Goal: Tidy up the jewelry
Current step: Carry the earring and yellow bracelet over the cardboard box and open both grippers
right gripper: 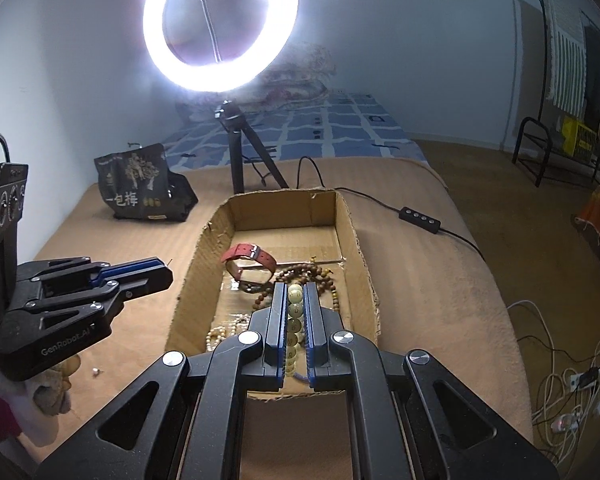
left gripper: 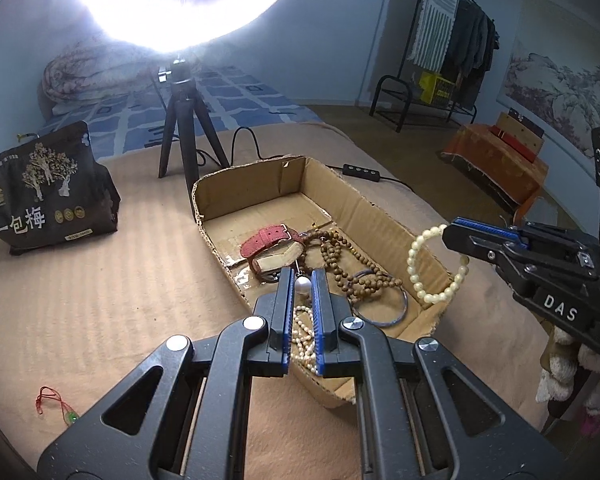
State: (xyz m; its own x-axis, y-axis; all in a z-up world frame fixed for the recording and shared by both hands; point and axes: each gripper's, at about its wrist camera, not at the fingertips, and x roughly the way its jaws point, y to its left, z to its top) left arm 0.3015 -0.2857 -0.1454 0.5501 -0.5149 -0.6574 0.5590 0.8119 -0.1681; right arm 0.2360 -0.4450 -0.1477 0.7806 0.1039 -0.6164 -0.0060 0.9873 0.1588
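Could not see the near end of the pearl necklace [left gripper: 304, 336], covered by the fingers of the left gripper [left gripper: 303, 280] in the left wrist view. Could not make out any chain or clasp above the pearl pendant [left gripper: 303, 286] beyond a thin wire. Saw only part of the thin bangle [left gripper: 380, 312], partly tucked under the brown wooden beads [left gripper: 340, 256]. Lost the middle of the ring light [left gripper: 188, 0] to glare.

Found that necklace, bangle and beads, plus a red watch strap [left gripper: 270, 240], lying in the open cardboard box [left gripper: 340, 184] on the tan blanket [left gripper: 100, 280]. Noted a black snack bag [left gripper: 48, 192] to the left of the box, a tripod [left gripper: 184, 136] behind it and a cable switch [left gripper: 362, 172] near its far right corner. Noted also a red cord with a green charm [left gripper: 56, 404], well apart from the box on the blanket's near left.

Hovered the left gripper low over the box's near end, nearly closed and pinching the pearl pendant at the fingertips. Reached in from the right with the right gripper [left gripper: 452, 236], clamped on a pale bead bracelet [left gripper: 432, 264] hanging as a loop above the box's right side.
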